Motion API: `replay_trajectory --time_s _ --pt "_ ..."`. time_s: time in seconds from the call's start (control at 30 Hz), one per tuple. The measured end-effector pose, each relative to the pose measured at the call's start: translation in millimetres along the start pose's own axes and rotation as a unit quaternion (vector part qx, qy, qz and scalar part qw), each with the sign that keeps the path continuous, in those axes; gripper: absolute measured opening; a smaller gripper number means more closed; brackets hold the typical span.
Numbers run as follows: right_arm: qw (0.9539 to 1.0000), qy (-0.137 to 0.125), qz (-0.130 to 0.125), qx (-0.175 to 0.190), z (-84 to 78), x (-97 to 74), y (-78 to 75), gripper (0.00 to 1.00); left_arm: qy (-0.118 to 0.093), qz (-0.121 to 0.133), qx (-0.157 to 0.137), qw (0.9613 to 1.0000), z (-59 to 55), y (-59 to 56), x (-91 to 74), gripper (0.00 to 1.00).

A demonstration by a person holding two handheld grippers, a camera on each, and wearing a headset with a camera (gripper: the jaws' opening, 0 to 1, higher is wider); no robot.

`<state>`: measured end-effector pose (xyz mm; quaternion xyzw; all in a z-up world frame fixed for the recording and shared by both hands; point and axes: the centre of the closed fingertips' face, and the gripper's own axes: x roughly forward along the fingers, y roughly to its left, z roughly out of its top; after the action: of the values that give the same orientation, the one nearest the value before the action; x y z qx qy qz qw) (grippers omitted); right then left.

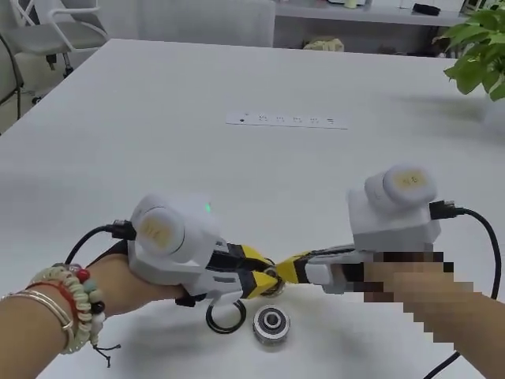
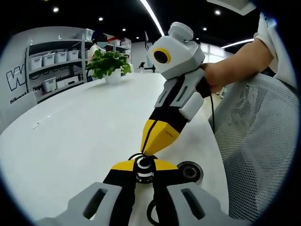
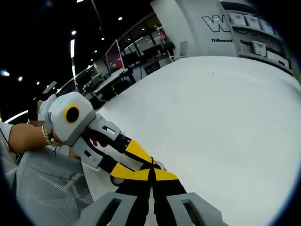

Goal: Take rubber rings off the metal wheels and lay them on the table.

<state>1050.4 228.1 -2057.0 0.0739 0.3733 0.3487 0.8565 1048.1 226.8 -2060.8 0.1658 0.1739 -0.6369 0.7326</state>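
Observation:
My left gripper is shut on a small metal wheel that carries a black rubber ring; the wheel is held just above the table near its front edge. My right gripper meets it tip to tip from the right, its jaws shut on the ring's edge. In the right gripper view the right gripper has its yellow jaws pressed together against the left one's tips. A loose black rubber ring lies on the table under the left gripper. Beside it sits a bare metal wheel.
A white socket strip is set in the white table farther back. A green plant stands at the far right corner. An office chair stands beyond the far left edge. A black cable trails from the right gripper.

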Motion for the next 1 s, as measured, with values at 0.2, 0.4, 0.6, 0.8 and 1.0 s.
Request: replay_trajectory --time_s 0.2,0.4,0.6,0.8,1.0 --pt "0.9999 -0.004 -0.004 0.012 1.1 -0.2 -1.8 0.00 0.027 -0.004 0.009 0.9996 -0.1 0.0 -1.0 0.08" --pt "0.9999 -0.008 -0.002 0.013 3.8 -1.0 0.6 0.00 0.040 -0.006 0.019 0.9990 0.0 2.0 -9.6 0.12" --pt "0.9997 -0.017 -0.001 0.019 7.5 -2.9 0.0 0.00 0.032 -0.012 0.016 0.9993 11.0 1.7 -22.5 0.26" --pt "0.9992 -0.029 -0.001 0.028 13.3 -6.0 -2.0 0.00 0.015 -0.015 0.035 0.9992 31.1 -3.0 -38.1 0.39" --pt "0.9984 -0.046 0.004 0.034 23.3 -10.8 0.9 0.00 0.013 -0.022 0.068 0.9973 47.3 -12.0 -53.4 0.53"
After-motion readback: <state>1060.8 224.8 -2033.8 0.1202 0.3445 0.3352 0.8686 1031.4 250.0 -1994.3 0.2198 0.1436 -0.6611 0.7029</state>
